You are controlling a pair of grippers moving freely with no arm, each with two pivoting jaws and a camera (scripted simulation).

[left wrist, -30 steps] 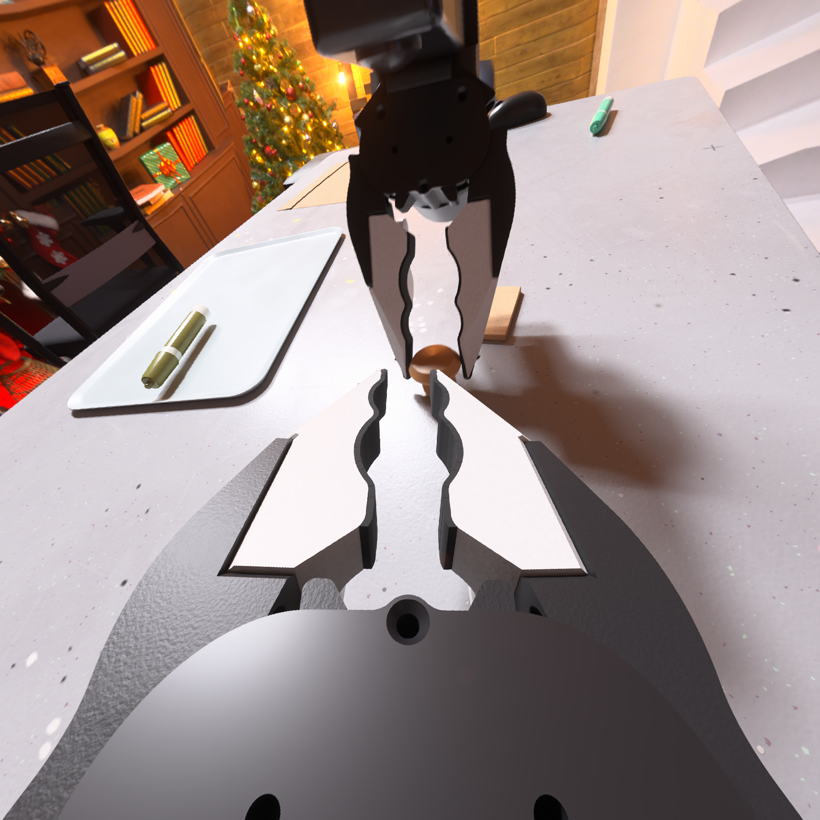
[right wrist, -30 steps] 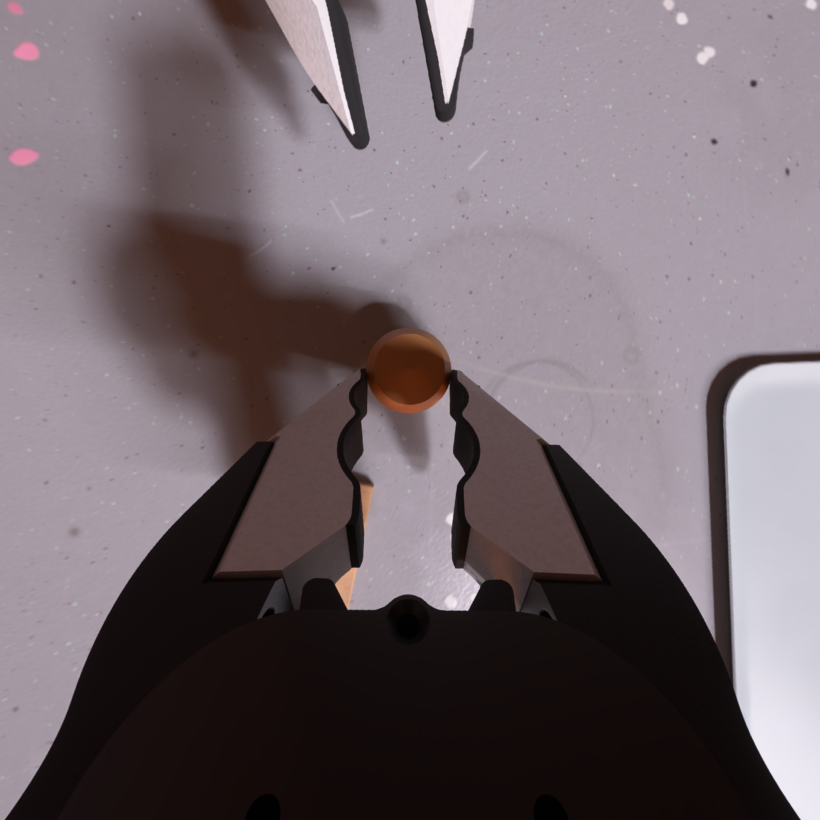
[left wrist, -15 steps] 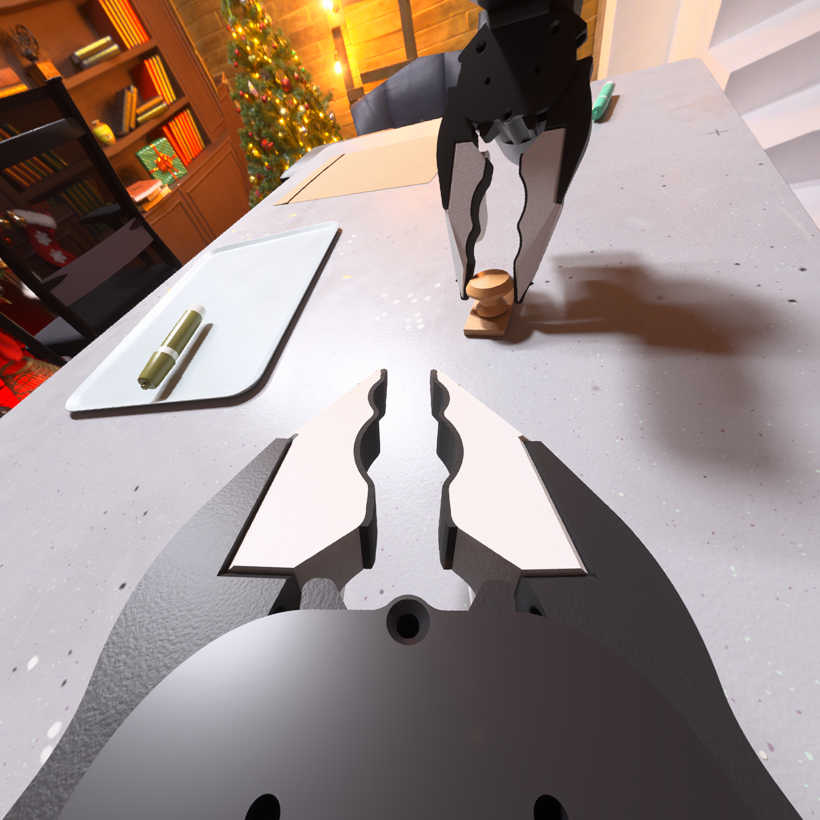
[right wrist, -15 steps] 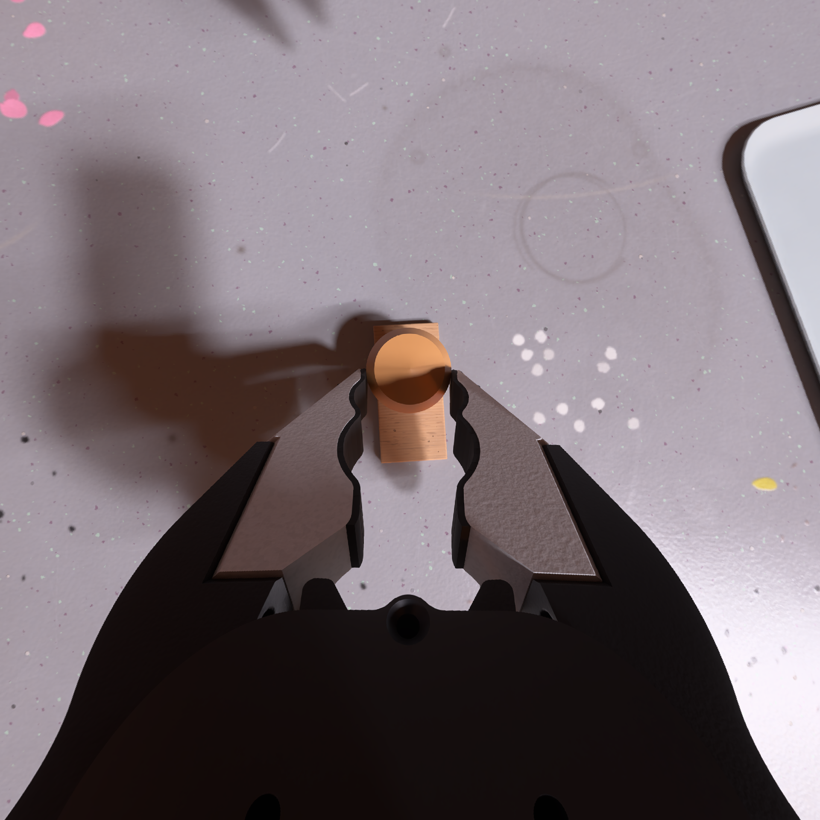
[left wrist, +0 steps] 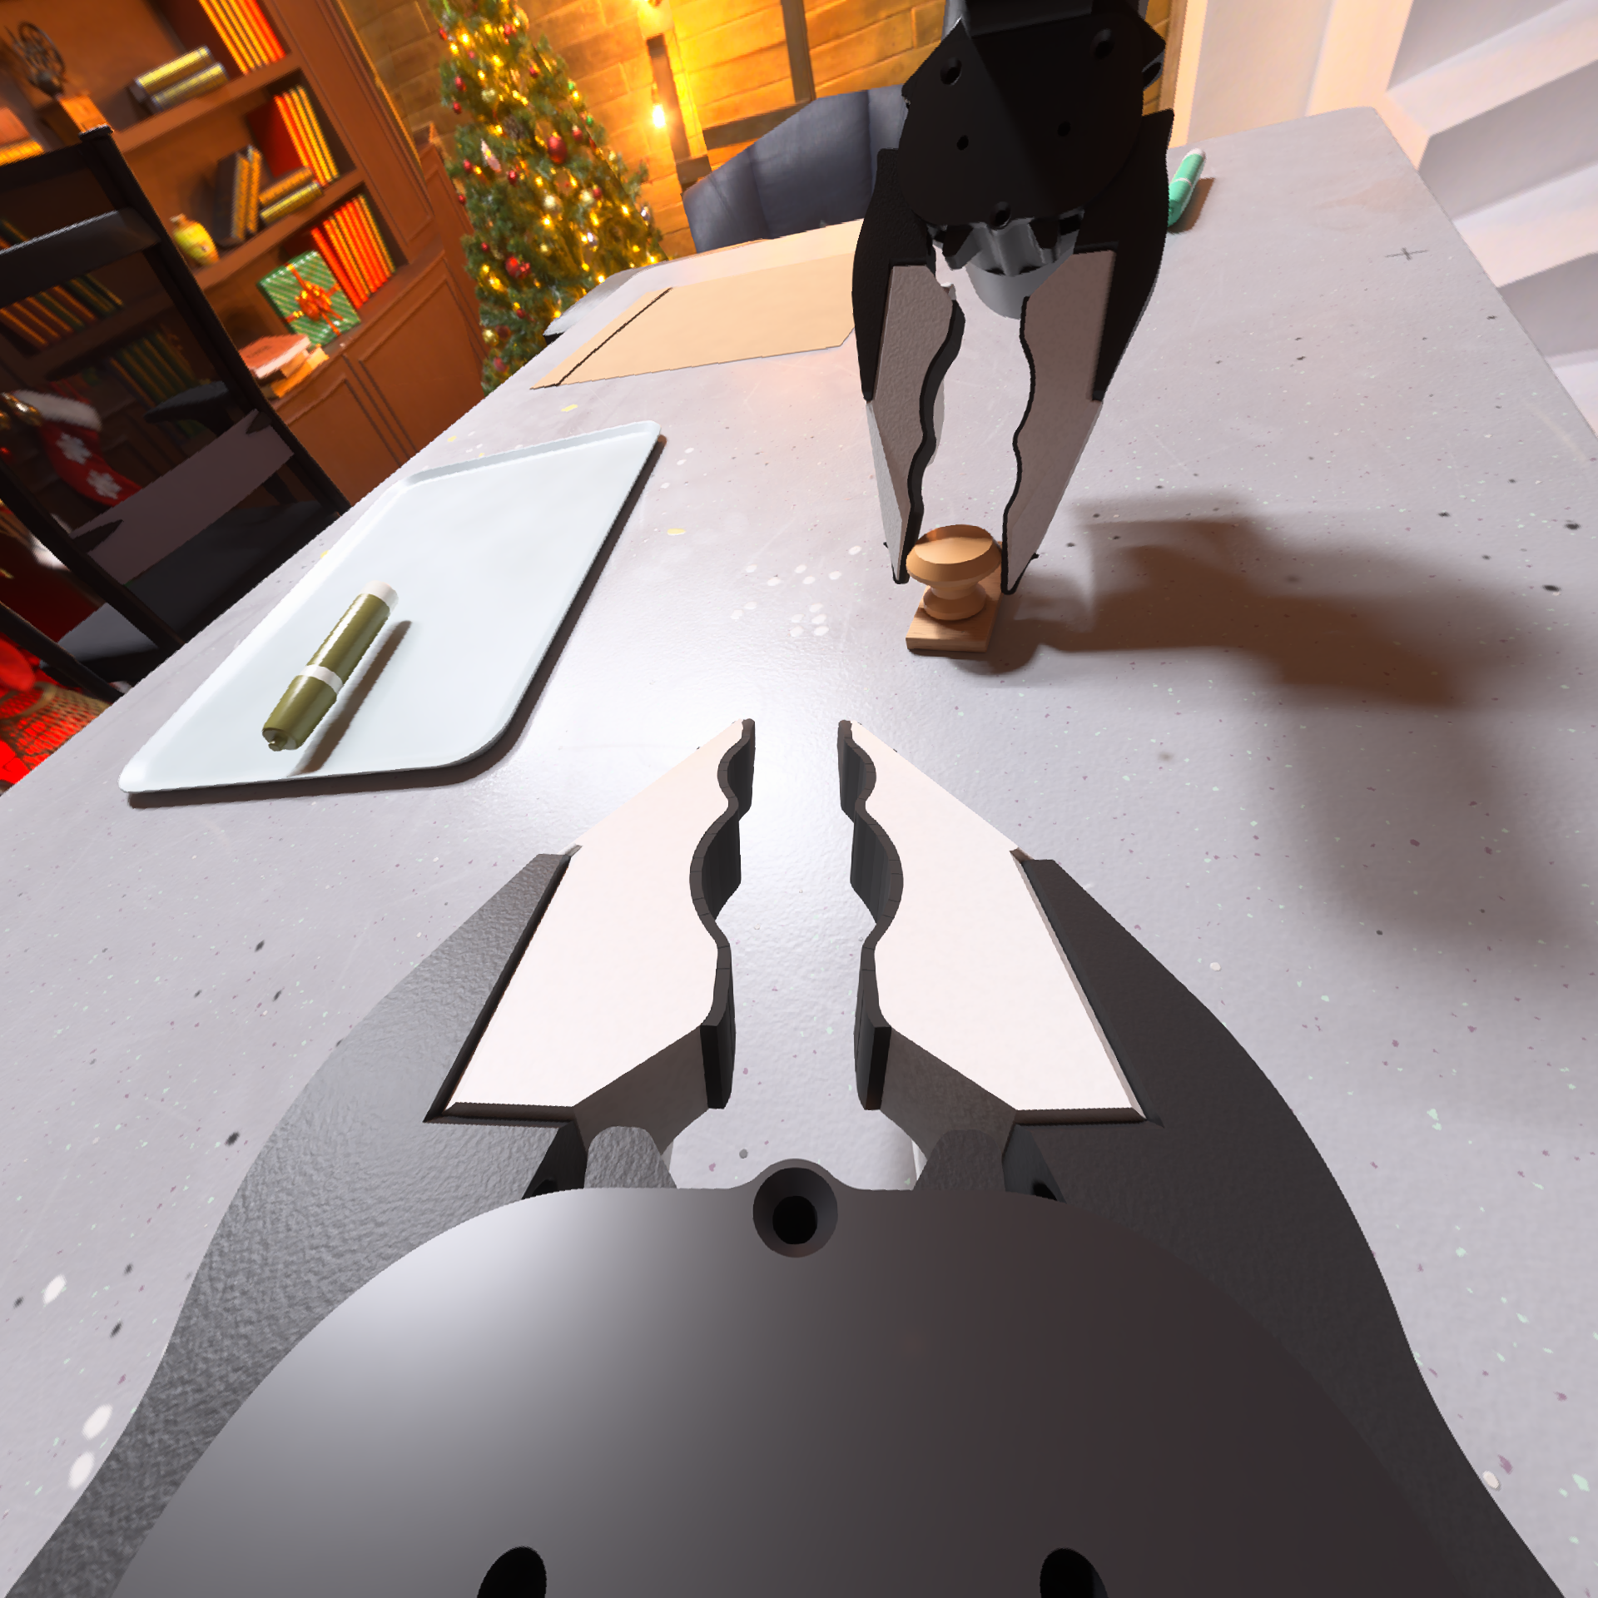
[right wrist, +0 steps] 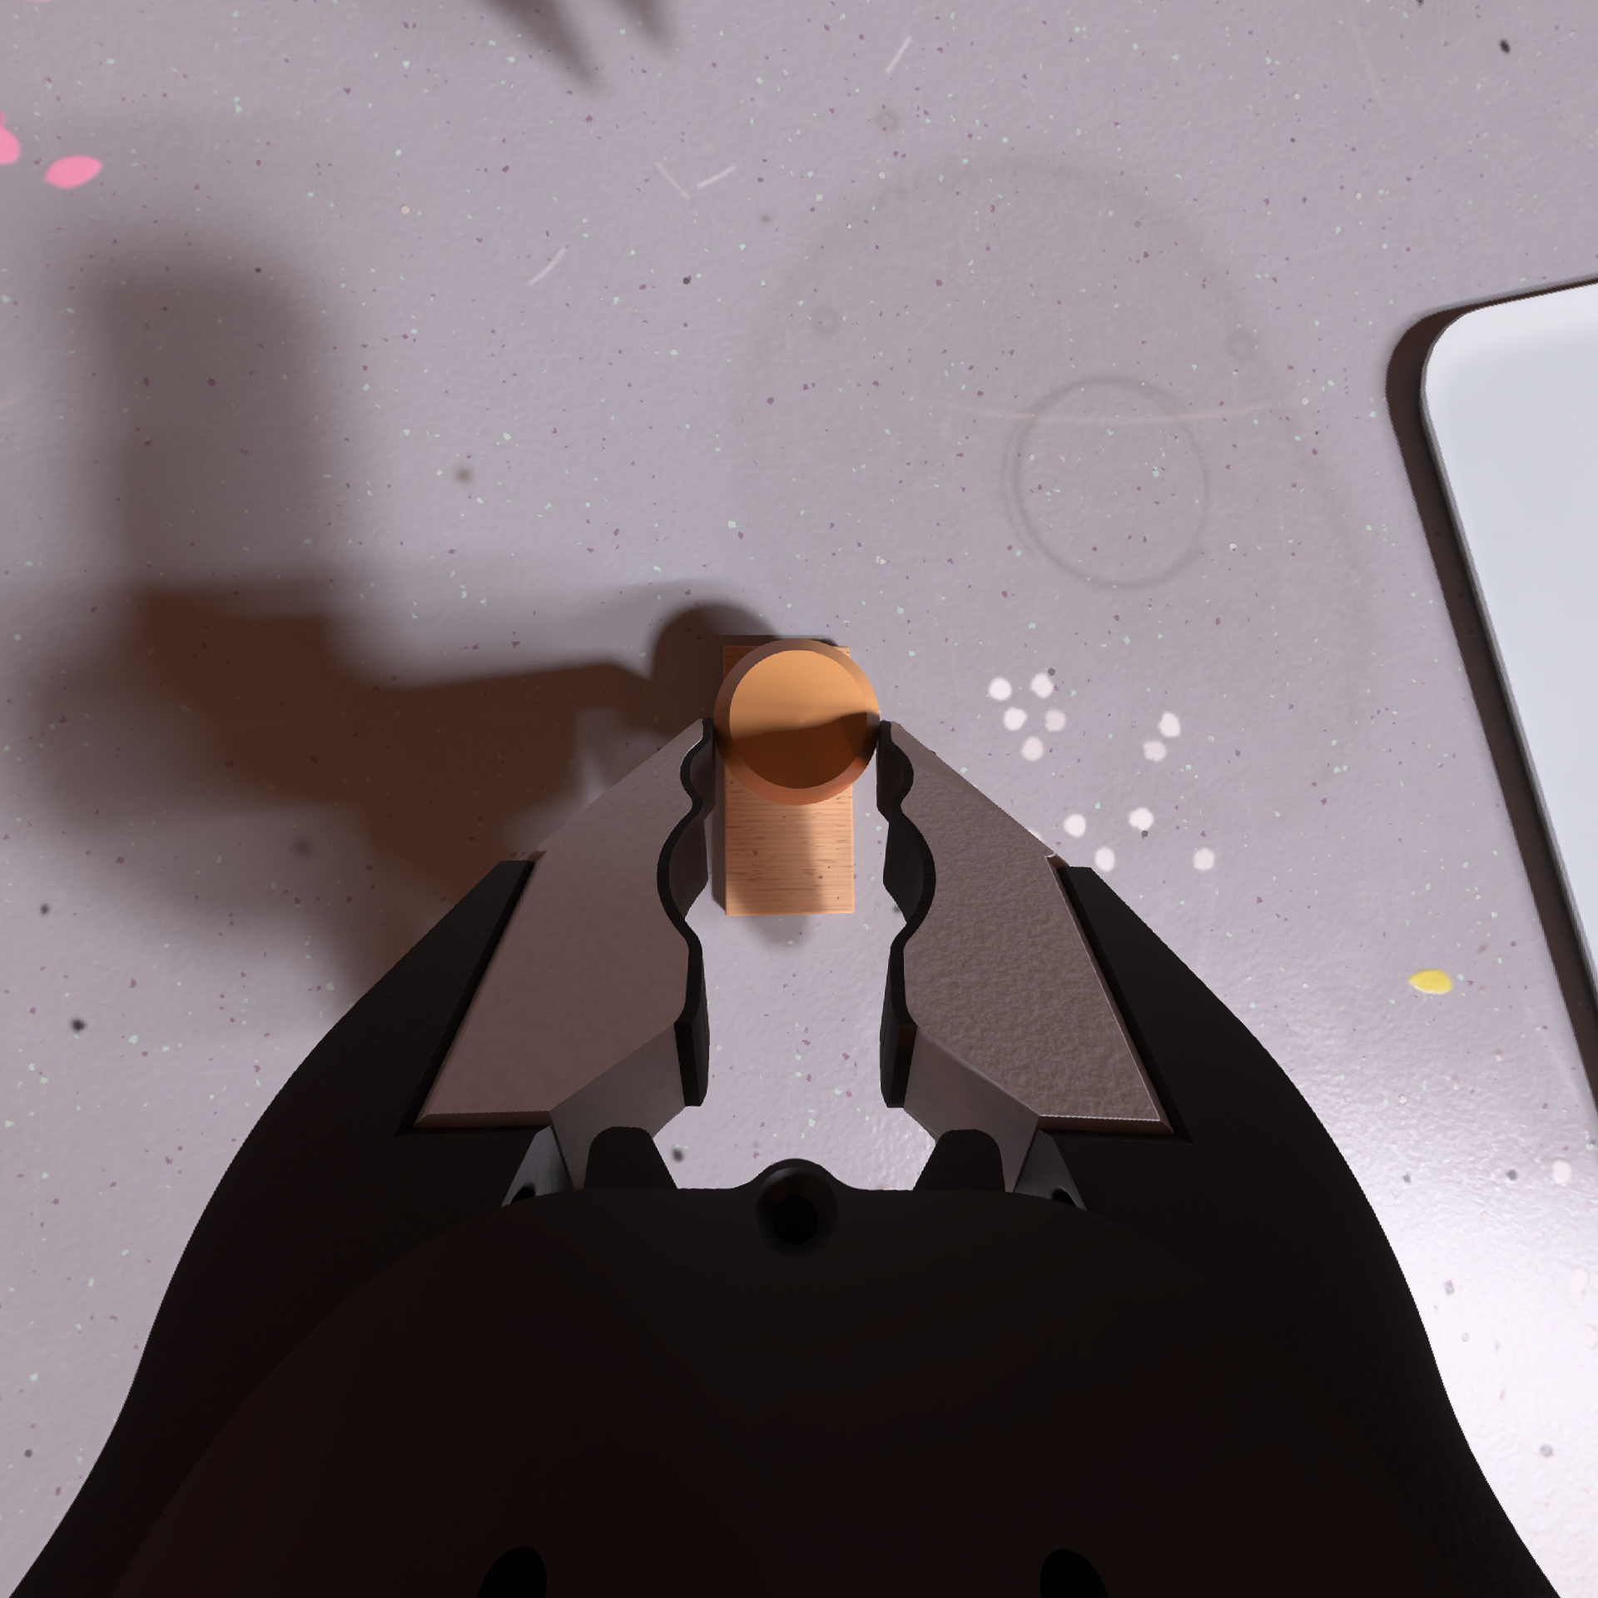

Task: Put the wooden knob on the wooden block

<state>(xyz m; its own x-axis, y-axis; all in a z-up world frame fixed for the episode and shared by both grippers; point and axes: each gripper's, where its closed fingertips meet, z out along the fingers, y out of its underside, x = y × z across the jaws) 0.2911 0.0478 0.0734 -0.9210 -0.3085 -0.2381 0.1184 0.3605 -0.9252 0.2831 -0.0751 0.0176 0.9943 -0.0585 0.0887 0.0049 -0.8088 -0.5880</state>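
Knob [left wrist: 953, 560] first: upright on the block [left wrist: 947, 638], cap up, foot resting on the block's near end, at about 1 o'clock from the left hand-held gripper.

Largest to smallest:

Counter [left wrist: 1297, 865]: pale grey, speckled, carrying everything; long warm shadow running toward 3 o'clock from the block.

Left hand-held gripper [left wrist: 794, 735]: low over the counter, pointing toward 12 o'clock, fingers slightly parted with bare counter between, gripping nothing, well apart from the knob.

Right hand-held gripper [left wrist: 958, 581]: pointing straight down over the block, fingertips either side of the knob's cap. In the right wrist view [right wrist: 794, 735], fingertips touching the cap's rim at 9 and 3 o'clock, so pinching the knob [right wrist: 800, 722].

Tray [left wrist: 484, 553]: white, flat, rounded corners, at 10 o'clock from the left hand-held gripper; one corner [right wrist: 1522, 553] showing at 3 o'clock in the right wrist view.

Tan sheet [left wrist: 718, 324]: flat on the counter at 12 o'clock, beyond the tray.

Marker [left wrist: 329, 666]: olive with a pale band and pale end, lying on the tray near its near edge.

Block [right wrist: 789, 852]: small, flat, light wood, long axis running between the right fingers, knob over its far end.

Green pen [left wrist: 1185, 186]: at the counter's far edge, partly hidden behind the right hand-held gripper.
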